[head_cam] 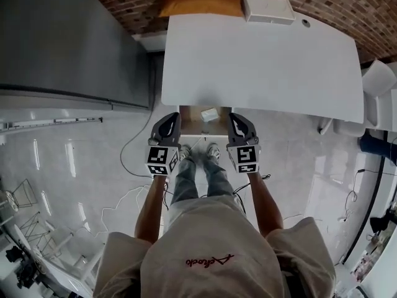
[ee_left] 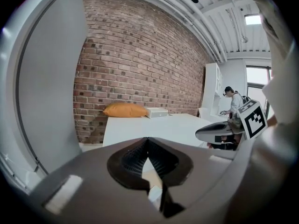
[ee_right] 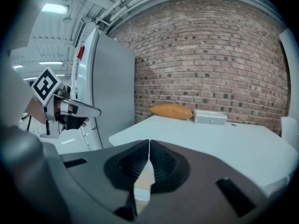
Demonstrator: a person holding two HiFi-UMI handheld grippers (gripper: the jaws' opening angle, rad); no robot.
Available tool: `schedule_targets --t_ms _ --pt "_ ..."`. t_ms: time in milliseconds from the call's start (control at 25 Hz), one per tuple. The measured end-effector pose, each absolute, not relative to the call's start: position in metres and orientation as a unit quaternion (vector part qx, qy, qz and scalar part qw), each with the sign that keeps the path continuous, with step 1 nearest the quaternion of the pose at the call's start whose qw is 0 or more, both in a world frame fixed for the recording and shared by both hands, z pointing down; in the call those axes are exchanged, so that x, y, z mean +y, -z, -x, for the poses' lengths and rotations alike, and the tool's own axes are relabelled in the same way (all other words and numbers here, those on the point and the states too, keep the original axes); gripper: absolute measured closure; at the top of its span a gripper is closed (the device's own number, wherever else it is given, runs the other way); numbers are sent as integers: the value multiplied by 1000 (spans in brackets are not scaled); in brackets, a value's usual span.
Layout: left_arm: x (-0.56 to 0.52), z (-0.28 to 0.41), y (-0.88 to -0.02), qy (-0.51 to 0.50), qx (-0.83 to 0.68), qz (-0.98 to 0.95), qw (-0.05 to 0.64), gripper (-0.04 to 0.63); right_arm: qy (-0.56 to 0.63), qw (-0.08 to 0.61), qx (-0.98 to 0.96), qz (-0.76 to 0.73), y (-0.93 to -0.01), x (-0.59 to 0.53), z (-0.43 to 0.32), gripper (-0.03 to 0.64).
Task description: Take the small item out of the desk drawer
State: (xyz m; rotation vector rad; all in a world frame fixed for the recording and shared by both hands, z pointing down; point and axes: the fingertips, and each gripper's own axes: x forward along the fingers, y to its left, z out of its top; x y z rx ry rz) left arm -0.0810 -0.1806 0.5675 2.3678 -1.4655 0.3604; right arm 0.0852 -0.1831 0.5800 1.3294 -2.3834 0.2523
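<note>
The desk drawer (head_cam: 193, 128) stands pulled out under the front edge of the white desk (head_cam: 260, 61). A small white item (head_cam: 209, 114) lies inside it on the wooden bottom. My left gripper (head_cam: 172, 117) hovers at the drawer's left side and my right gripper (head_cam: 234, 118) at its right side, both above the drawer and apart from the item. In the left gripper view the left gripper (ee_left: 148, 140) has its jaws together with nothing between them. The right gripper (ee_right: 149, 143) is likewise shut and empty, with a pale sliver of the drawer below its jaws.
A tall grey cabinet (head_cam: 68, 42) stands left of the desk. An orange cushion (head_cam: 198, 2) and a white box (head_cam: 268, 8) sit at the desk's far edge against the brick wall. Cables (head_cam: 133, 144) trail over the glossy floor. A white chair (head_cam: 378, 79) is at the right.
</note>
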Motion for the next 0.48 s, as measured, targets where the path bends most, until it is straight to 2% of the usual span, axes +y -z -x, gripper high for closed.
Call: schedule_targets --t_ms 480 --pt "-162 103 -637 -156 -481 -838 206 588 -135 234 -829 -489 -655 -155 -65 604"
